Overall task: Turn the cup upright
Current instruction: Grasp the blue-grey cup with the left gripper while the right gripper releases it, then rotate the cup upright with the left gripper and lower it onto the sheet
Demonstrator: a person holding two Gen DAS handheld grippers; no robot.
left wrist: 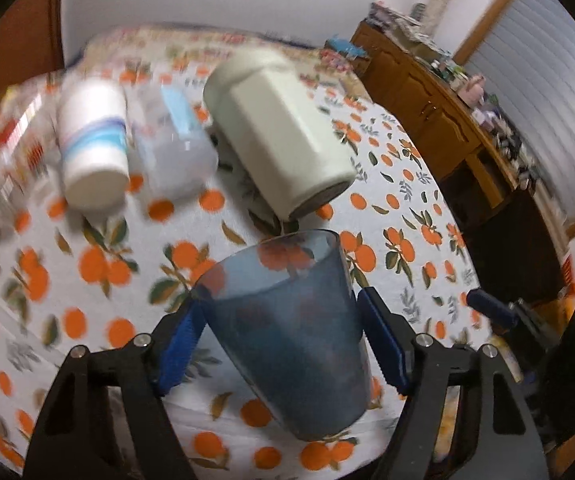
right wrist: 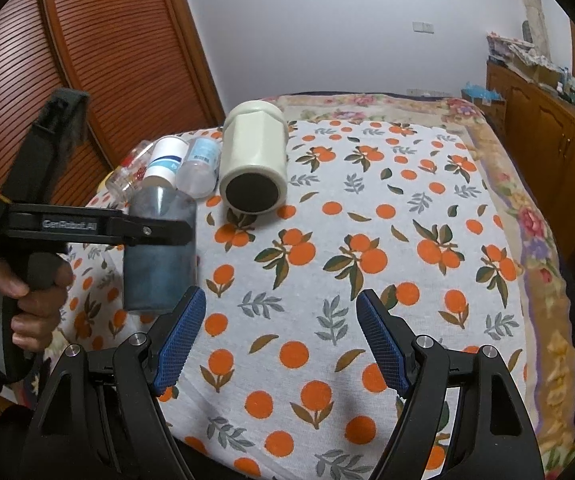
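Observation:
A translucent blue plastic cup is held between the blue pads of my left gripper, tilted, with its open mouth facing away and up and its base toward the camera. In the right wrist view the same cup hangs above the left part of the table, clamped by the left gripper, which a hand holds. My right gripper is open and empty over the orange-print tablecloth, to the right of the cup.
A cream jar lies on its side at the table's back. Beside it lie a white bottle, a clear bottle and a glass jar. A wooden sideboard stands at the right, a wooden door at the left.

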